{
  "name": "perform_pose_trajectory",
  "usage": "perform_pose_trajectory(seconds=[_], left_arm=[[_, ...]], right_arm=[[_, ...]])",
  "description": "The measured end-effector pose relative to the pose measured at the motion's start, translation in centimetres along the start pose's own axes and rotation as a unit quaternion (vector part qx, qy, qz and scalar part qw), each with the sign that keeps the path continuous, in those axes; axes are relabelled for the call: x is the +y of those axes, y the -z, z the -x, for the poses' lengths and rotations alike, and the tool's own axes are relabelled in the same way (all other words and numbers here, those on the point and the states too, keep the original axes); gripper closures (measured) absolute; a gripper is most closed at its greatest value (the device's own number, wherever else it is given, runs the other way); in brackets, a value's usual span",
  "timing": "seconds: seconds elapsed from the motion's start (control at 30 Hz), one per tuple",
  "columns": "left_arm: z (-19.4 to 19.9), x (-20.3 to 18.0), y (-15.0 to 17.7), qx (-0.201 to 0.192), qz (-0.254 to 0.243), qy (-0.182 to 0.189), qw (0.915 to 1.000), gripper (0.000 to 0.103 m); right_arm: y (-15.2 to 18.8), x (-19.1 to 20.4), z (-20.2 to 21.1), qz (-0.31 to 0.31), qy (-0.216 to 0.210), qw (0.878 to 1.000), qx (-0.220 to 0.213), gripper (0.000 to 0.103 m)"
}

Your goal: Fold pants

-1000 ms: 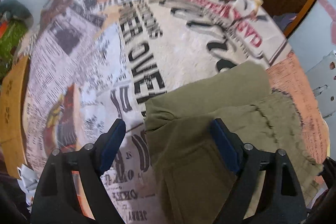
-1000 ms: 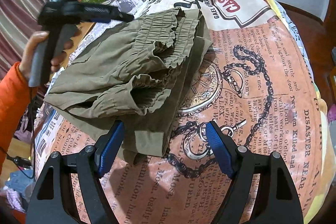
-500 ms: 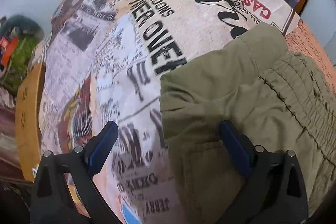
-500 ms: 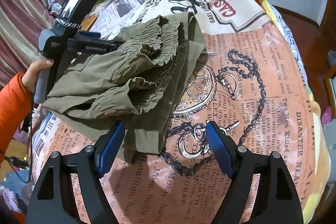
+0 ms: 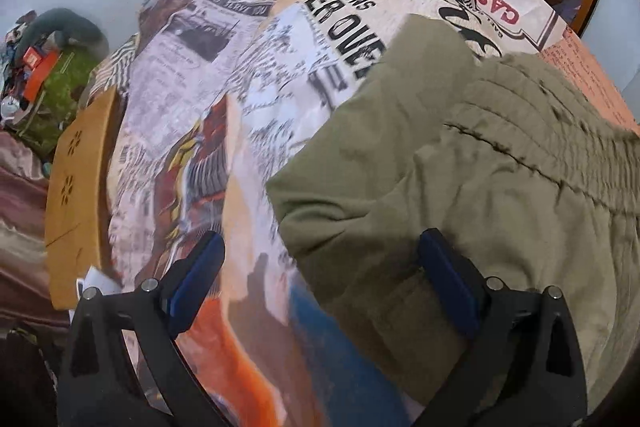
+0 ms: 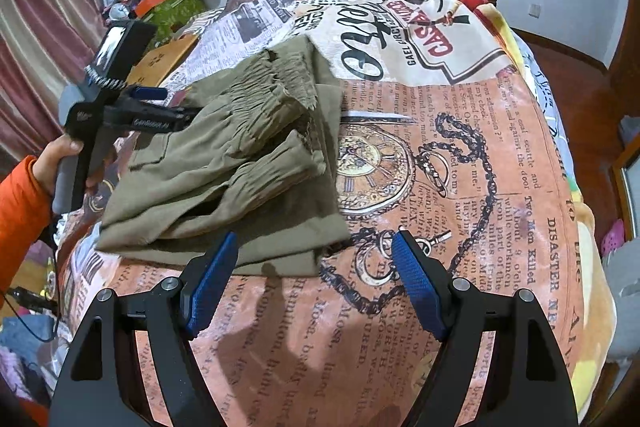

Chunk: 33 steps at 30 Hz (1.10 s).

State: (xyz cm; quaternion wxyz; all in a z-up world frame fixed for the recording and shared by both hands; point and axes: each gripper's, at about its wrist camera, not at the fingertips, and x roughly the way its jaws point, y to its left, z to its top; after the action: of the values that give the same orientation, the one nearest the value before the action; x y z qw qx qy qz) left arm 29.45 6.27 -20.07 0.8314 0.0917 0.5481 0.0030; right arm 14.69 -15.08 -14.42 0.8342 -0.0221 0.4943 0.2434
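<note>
Claws first: the left claw (image 5: 320,283) stands spread wide at the bottom of its own view, pinching nothing, its right finger over the olive pants (image 5: 460,187) and its left finger over the printed blanket (image 5: 240,75). The right claw (image 6: 314,283) is also spread with nothing between its blue pads (image 6: 416,283), low in its frame, hovering just short of the near edge of the pants (image 6: 240,163). Those pants lie folded in a bundle on the bed, left of centre in the right view, gathered waistband on top. At the left edge a hand (image 6: 60,159) in an orange sleeve (image 6: 20,215) holds the left claw's handle beside the bundle.
</note>
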Motion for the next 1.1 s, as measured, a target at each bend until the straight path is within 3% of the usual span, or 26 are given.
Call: perform_pose_trajectory(seconds=[0.1, 0.23, 0.33, 0.43, 0.57, 0.67, 0.7, 0.77, 0.87, 1.1], left_arm=[[1.3, 0.5, 1.9, 0.004, -0.002, 0.001, 1.0, 0.004], [3.2, -0.3, 4.5, -0.004, -0.042, -0.011, 0.9991, 0.004], [4.1, -0.5, 5.9, 0.002, -0.034, 0.0, 0.9994, 0.004], [4.8, -0.4, 6.8, 0.01, -0.004, 0.034, 0.9994, 0.004], [5.1, -0.4, 7.4, 0.02, 0.04, 0.115, 0.9924, 0.004], [5.2, -0.5, 7.9, 0.007, 0.056, 0.131, 0.9898, 0.004], [5.3, -0.4, 7.9, 0.002, 0.057, 0.132, 0.9896, 0.004], [5.2, 0.4, 8.2, -0.009, 0.066, 0.132, 0.989, 0.004], [5.2, 1.8, 9.0, -0.021, 0.076, 0.141, 0.9869, 0.003], [5.3, 2.8, 10.4, -0.045, 0.068, 0.138, 0.9871, 0.003]], right_arm=[[0.0, 0.8, 0.4, 0.009, 0.0, 1.0, -0.004, 0.026], [-0.1, 2.3, 1.1, 0.025, -0.002, 1.0, -0.015, 0.026], [-0.2, 3.2, 1.2, 0.032, -0.007, 0.999, -0.019, 0.026], [-0.1, 4.1, 1.0, 0.036, -0.012, 0.999, -0.019, 0.026], [0.0, 4.7, 0.1, 0.035, -0.021, 0.999, -0.01, 0.026], [0.2, 4.7, -1.0, 0.033, -0.009, 0.999, -0.002, 0.027], [0.3, 4.5, -1.3, 0.029, -0.011, 1.0, 0.001, 0.031], [0.7, 4.0, -2.0, 0.02, -0.013, 1.0, 0.019, 0.049], [1.1, 3.3, -3.0, 0.013, -0.003, 1.0, 0.028, 0.063], [1.2, 3.2, -3.5, 0.012, -0.004, 0.999, 0.04, 0.064]])
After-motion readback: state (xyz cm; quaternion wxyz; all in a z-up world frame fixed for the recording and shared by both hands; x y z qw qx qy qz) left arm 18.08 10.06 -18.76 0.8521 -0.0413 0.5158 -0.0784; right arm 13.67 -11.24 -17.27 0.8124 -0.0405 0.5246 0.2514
